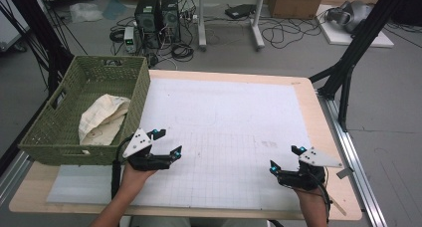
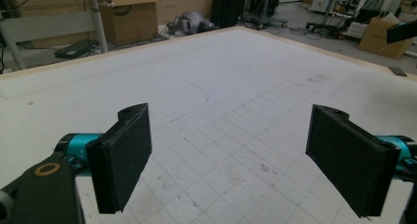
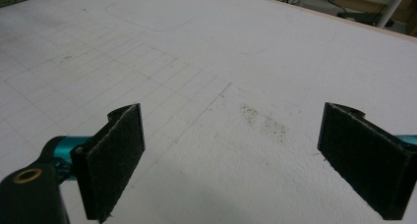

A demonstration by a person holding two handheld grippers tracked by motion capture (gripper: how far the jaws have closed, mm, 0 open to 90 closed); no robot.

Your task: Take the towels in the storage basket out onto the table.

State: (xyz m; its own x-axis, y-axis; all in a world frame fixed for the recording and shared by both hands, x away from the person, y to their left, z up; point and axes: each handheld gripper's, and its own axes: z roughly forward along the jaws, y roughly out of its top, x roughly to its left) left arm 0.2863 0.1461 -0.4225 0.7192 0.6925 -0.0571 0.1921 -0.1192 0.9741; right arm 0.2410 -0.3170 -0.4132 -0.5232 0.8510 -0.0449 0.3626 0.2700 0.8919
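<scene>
My left gripper hovers low over the white gridded mat, just right of a green woven basket, and it is open with nothing between its jaws. In the left gripper view the gripper shows both black pads spread wide over bare mat. My right gripper sits near the mat's front right, also open and empty. The right gripper view has the gripper above a faint smudge on the mat. A cream cloth lies crumpled inside the basket.
The mat covers a wooden table whose edges run close on the right and front. Black frame struts stand at the back right. Computer towers, cables and boxes lie on the floor beyond the table.
</scene>
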